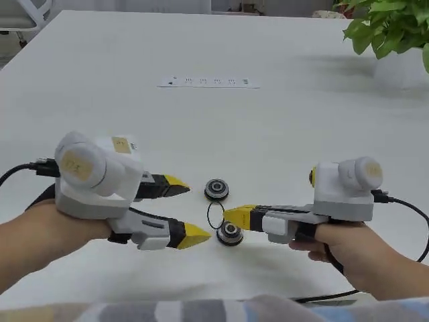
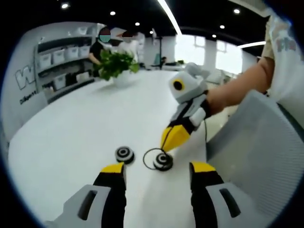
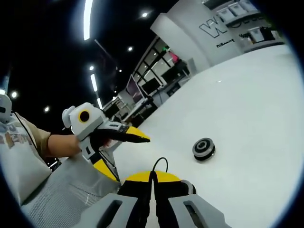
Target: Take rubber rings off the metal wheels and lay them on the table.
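Two metal wheels lie on the white table [image 1: 268, 121]: one farther away [image 1: 216, 189] and one nearer [image 1: 230, 233]. My right gripper [image 1: 228, 215] is shut on a thin black rubber ring [image 1: 208, 215], which stands as a loop between the two wheels. In the left gripper view the ring [image 2: 144, 159] leans beside the nearer wheel [image 2: 163, 161], with the other wheel [image 2: 124, 154] to its left. My left gripper [image 1: 188, 209] is open just left of the ring and wheels, with nothing between its jaws. In the right gripper view the ring [image 3: 162, 159] rises from the shut gripper [image 3: 153, 178].
A white socket strip [image 1: 209, 82] lies farther back on the table. A potted plant [image 1: 392, 33] stands at the far right corner. Cables trail from both grippers. People stand by shelves [image 2: 57, 61] beyond the table.
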Tool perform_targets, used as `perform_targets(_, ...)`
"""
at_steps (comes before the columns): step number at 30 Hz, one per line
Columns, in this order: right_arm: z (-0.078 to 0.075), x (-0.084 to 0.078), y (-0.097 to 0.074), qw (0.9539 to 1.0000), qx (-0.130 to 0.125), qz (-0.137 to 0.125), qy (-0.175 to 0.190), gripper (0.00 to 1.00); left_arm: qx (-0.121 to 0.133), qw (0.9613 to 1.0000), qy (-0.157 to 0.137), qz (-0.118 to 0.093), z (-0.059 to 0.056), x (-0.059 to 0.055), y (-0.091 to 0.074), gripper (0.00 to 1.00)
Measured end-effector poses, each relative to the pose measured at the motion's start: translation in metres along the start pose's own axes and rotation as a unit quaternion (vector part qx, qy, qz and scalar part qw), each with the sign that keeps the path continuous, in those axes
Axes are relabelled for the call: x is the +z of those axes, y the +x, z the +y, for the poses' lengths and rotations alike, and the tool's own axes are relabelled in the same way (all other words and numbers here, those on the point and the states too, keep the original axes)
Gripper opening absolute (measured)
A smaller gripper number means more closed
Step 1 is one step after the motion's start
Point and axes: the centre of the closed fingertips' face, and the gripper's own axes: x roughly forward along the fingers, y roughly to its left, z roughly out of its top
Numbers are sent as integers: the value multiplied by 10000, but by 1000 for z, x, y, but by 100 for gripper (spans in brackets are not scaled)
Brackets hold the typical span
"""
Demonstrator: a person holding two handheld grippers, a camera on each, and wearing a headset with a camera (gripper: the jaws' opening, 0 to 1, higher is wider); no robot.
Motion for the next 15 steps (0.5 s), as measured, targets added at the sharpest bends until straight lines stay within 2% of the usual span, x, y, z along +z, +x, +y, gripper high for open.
perform_targets(9, 8, 5, 22, 9993, 200, 258, -188, 0, 207, 9996, -198, -64, 9, -5, -28, 62)
perform_targets(15, 13, 5, 39, 9975, 363, 491, -341, 0, 342, 9989, -327, -41, 15, -13, -42, 66)
